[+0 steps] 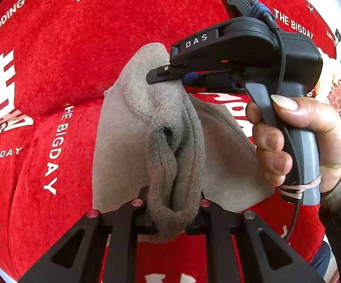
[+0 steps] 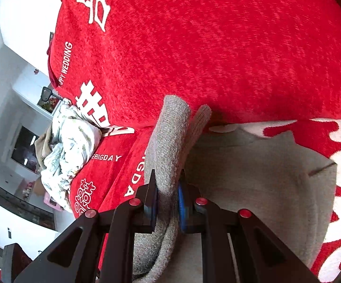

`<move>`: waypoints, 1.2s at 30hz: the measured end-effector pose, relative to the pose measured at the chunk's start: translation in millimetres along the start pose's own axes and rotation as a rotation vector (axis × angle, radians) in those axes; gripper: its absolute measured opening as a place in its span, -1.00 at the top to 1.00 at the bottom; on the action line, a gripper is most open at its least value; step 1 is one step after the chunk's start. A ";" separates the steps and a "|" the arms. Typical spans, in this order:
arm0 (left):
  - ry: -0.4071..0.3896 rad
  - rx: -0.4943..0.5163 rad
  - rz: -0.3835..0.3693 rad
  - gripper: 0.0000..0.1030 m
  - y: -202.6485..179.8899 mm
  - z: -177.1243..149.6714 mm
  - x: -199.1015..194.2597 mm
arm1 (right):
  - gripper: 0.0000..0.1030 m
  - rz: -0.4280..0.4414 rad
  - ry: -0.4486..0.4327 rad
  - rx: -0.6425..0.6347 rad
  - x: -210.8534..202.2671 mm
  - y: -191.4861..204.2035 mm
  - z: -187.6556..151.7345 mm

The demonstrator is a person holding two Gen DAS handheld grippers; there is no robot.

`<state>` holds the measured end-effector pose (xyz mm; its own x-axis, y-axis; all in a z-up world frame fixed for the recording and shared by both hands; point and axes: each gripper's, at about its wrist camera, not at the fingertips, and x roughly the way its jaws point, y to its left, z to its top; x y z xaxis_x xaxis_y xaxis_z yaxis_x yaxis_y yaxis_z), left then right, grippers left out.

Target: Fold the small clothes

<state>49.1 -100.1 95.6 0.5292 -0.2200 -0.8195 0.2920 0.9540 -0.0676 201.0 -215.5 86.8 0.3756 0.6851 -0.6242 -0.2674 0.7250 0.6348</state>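
Garment [image 1: 146, 127] grey | both claws [image 1: 172, 214] [image 2: 168, 202] gripping it | red cover [image 1: 52, 70]

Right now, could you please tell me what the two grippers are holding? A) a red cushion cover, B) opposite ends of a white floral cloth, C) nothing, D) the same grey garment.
D: both the left gripper and the right gripper have their jaws closed on the grey garment.

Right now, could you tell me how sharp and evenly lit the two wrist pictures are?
Left wrist view: sharp centre, grey garment evenly lit, edges bent by the fisheye. Right wrist view: red cover slightly soft, white wall at left washed out.
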 end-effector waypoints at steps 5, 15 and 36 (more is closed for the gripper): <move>0.007 0.030 0.002 0.71 -16.3 2.2 3.3 | 0.70 0.012 -0.020 0.013 -13.6 -13.4 -4.0; 0.036 0.077 -0.004 0.71 -50.9 9.6 17.1 | 0.70 0.006 -0.042 0.036 -38.3 -40.8 -5.5; 0.078 0.134 -0.032 0.71 -83.7 17.3 48.8 | 0.70 0.017 -0.068 0.079 -66.1 -92.4 -13.3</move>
<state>64.2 -194.3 71.1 0.4558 -0.2283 -0.8603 0.4139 0.9100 -0.0222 189.1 -326.8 63.3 0.4320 0.6889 -0.5820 -0.2042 0.7033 0.6809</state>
